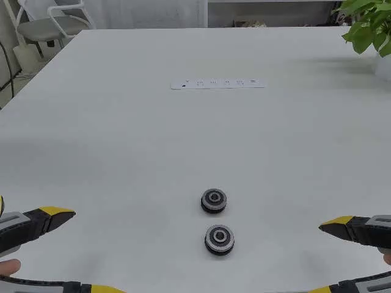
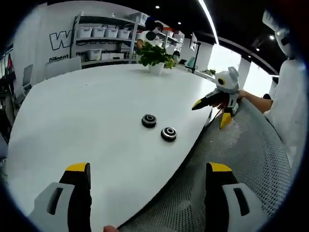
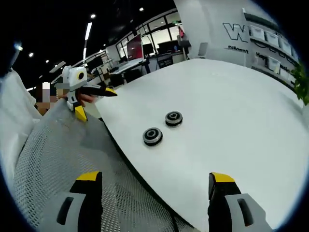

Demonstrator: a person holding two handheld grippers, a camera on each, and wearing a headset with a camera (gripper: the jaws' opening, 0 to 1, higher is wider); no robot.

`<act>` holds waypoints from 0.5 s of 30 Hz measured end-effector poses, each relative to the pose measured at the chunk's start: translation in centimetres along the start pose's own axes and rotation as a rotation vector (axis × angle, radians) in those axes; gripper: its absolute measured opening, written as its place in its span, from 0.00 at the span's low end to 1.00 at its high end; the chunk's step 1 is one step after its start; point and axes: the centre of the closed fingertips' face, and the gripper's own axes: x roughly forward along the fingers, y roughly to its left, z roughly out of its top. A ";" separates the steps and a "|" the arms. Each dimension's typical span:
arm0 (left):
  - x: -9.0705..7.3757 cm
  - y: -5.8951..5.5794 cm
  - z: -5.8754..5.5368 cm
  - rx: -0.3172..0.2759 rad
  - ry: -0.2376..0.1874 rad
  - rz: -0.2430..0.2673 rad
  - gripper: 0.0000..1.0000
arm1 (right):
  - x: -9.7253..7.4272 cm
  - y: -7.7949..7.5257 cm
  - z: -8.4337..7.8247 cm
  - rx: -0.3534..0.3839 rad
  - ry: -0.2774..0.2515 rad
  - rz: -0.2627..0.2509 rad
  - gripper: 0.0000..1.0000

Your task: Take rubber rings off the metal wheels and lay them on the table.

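Two small metal wheels with black rubber rings lie flat on the white table [image 1: 122, 140]. The farther wheel [image 1: 214, 200] [image 2: 149, 121] [image 3: 174, 118] and the nearer wheel [image 1: 219, 239] [image 2: 168, 134] [image 3: 152, 136] sit close together near the front edge. My left gripper [image 1: 82, 250] [image 2: 148, 167] is open at the lower left, well apart from both wheels, and holds nothing. My right gripper [image 1: 327, 256] [image 3: 154, 177] is open at the lower right, also empty. Each gripper shows in the other's view: the right gripper [image 2: 212, 104] and the left gripper [image 3: 89, 96].
A white power strip [image 1: 217, 83] lies farther back at the table's middle. A green potted plant [image 1: 366, 24] [image 2: 154, 55] stands at the far right corner. A chair [image 1: 52, 24] stands beyond the far left edge. Grey mesh clothing [image 2: 231, 145] lies below the table's front edge.
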 end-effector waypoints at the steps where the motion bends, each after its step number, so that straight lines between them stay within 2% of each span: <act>1: 0.0 0.0 0.0 0.001 0.000 -0.001 0.99 | 0.0 0.0 0.0 0.000 -0.001 -0.001 0.88; 15: 0.0 -0.2 -0.1 0.005 0.005 -0.012 0.99 | -0.2 -0.2 0.4 0.017 -0.029 -0.018 0.87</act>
